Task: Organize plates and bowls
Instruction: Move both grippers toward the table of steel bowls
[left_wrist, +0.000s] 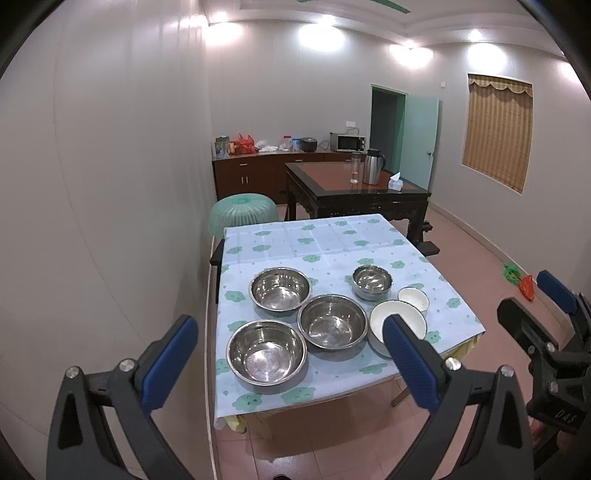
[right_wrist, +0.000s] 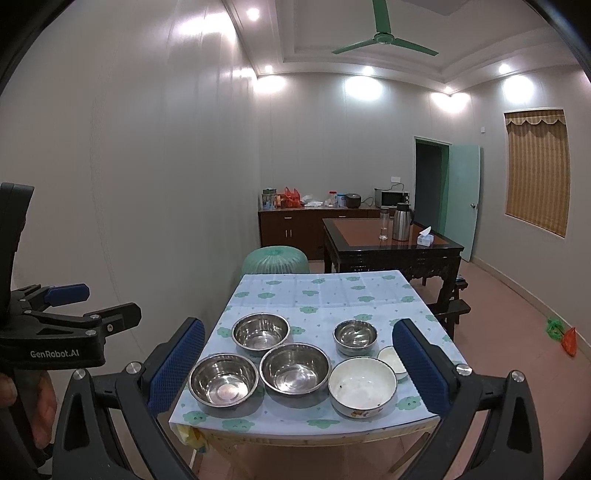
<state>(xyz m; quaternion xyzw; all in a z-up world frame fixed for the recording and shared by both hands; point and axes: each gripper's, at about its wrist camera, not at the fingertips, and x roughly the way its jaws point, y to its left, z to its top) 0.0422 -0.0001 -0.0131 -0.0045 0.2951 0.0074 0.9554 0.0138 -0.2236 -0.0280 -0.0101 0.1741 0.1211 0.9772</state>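
Note:
A table under a light blue cloth (left_wrist: 314, 240) (right_wrist: 325, 291) carries three large steel bowls (left_wrist: 280, 290) (left_wrist: 332, 321) (left_wrist: 266, 350) grouped at its near left. A small steel bowl (left_wrist: 371, 280) (right_wrist: 355, 336) stands to their right. Nearer the right edge are a large white bowl (right_wrist: 362, 386) (left_wrist: 415, 319) and a small white bowl (left_wrist: 413, 297) (right_wrist: 389, 358), each partly hidden by a finger in one view. My left gripper (left_wrist: 290, 325) (right_wrist: 110, 301) and right gripper (right_wrist: 299, 328) (left_wrist: 532, 295) hover in front of the table, both open and holding nothing.
A wall runs close along the table's left side. Behind the table sit a green mesh food cover (left_wrist: 242, 212) and a dark wooden table (left_wrist: 354, 184) with a kettle, a glass and a tissue box. A cabinet with a microwave (left_wrist: 347, 142) lines the far wall. Bags (left_wrist: 521, 280) lie on the floor at right.

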